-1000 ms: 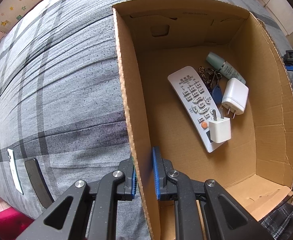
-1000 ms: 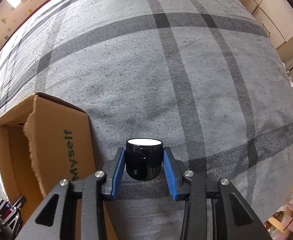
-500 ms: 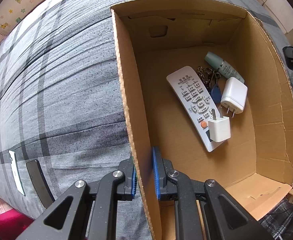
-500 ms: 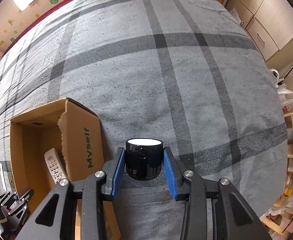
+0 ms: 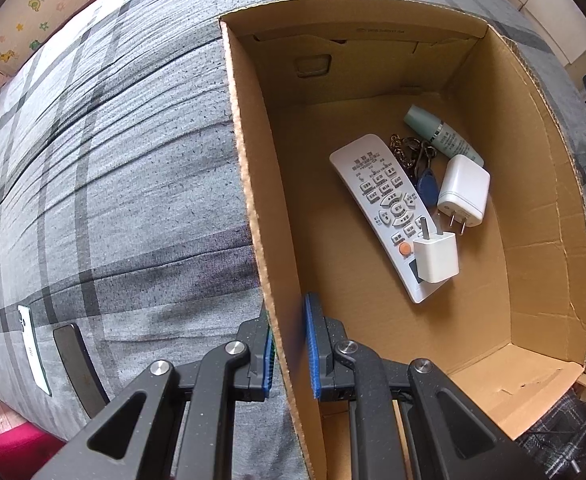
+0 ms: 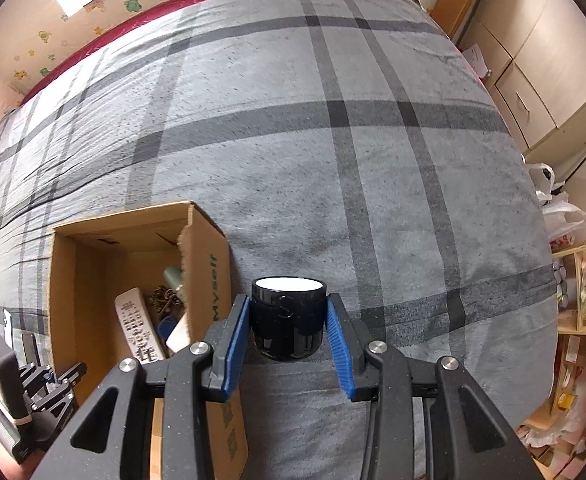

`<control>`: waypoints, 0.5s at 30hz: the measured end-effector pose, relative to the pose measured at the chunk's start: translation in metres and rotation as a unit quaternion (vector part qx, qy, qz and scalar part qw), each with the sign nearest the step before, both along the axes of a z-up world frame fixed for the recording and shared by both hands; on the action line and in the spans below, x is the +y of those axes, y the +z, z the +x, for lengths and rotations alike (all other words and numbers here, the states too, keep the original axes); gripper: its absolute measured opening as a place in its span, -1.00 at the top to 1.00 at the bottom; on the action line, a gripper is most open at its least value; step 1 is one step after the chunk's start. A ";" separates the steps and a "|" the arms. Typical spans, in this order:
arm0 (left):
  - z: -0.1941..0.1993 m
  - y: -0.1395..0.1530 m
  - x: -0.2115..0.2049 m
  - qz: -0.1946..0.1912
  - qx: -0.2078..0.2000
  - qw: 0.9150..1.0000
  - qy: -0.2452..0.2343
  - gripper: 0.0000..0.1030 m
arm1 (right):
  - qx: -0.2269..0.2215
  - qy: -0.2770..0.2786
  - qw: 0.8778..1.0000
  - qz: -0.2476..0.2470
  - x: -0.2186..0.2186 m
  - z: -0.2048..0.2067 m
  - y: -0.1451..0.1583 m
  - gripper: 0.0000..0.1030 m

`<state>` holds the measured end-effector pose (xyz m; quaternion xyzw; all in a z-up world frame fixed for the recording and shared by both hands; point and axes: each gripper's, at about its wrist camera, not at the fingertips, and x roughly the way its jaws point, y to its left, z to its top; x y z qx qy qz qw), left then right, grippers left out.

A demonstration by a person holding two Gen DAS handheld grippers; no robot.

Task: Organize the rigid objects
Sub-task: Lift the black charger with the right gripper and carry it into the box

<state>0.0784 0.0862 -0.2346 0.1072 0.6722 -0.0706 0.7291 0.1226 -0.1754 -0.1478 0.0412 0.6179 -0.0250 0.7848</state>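
While the left gripper (image 5: 287, 350) stands clamped shut on the left wall of the open brown cardboard box (image 5: 253, 184), the right gripper (image 6: 289, 344) holds a small black round jar with a white lid (image 6: 288, 322) between its blue pads, its jaws partway apart and pressed to the jar's sides. Both views look down on a bed with a grey plaid cover (image 6: 333, 140). In the right wrist view the jar hangs above the cover, with the box at about nine o'clock from it. Inside the box lie a long white remote control (image 5: 385, 212), a small white cube charger (image 5: 436, 256) resting on the remote's lower end, a larger white plug adapter (image 5: 464, 191) at three o'clock of the remote, a pale green tube (image 5: 441, 135) at one o'clock, and a chain of keys with a blue tag (image 5: 417, 160) between them. Two phones (image 5: 53, 356) lie on the cover at eight o'clock of the box.
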 end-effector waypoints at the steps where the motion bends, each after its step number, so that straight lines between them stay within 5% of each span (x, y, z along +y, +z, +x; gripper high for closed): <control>1: 0.000 0.000 0.000 -0.001 0.000 1.000 0.000 0.73 | -0.002 0.003 1.000 0.000 0.002 -0.001 0.003 0.22; 15: -0.002 0.000 0.004 -0.012 -0.007 1.000 0.002 0.73 | -0.018 0.062 0.998 0.002 0.056 -0.010 0.033 0.22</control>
